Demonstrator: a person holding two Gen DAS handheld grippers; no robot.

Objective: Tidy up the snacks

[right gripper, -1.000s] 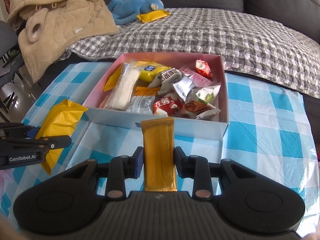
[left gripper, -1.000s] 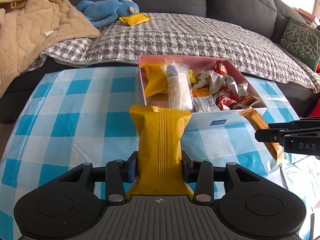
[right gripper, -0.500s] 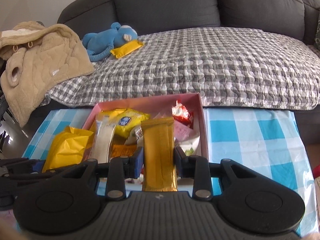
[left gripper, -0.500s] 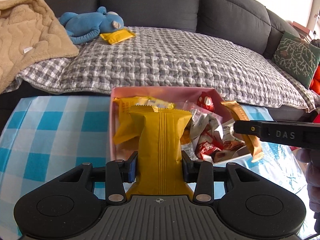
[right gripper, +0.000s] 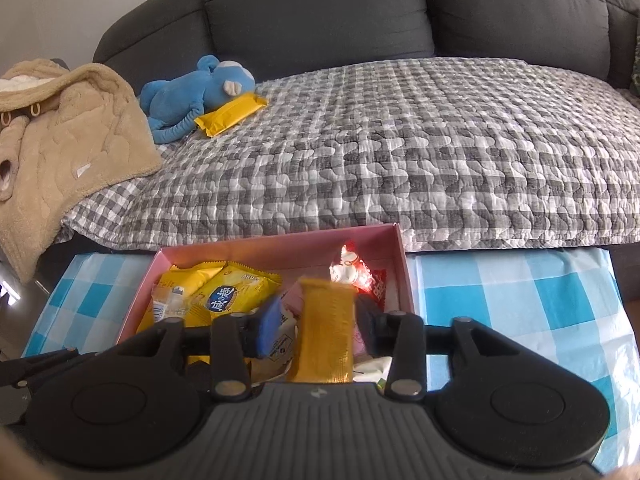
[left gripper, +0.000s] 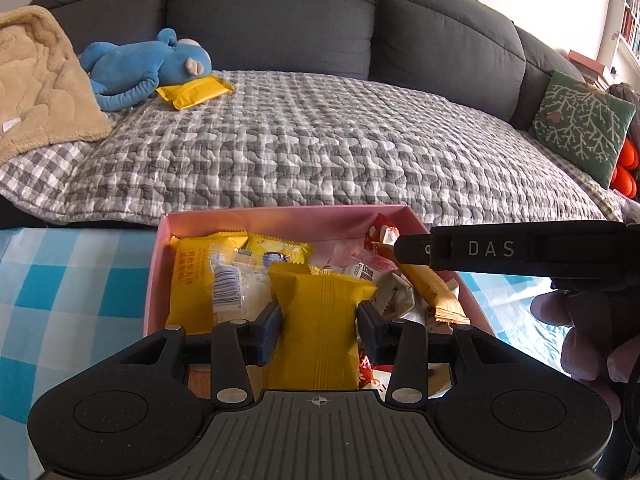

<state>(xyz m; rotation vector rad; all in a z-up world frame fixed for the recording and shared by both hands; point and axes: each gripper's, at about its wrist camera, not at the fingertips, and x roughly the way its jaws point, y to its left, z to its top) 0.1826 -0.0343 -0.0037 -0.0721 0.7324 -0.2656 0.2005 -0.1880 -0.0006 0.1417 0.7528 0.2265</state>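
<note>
Crinkly yellow foil packet (left gripper: 320,320); slim amber bar (right gripper: 326,336); pink cardboard box (left gripper: 280,220)

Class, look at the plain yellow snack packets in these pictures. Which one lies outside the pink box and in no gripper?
The yellow packet on the grey checked sofa cover, beside the blue plush toy. The others are in the pink box or between the left gripper's fingers.
</note>
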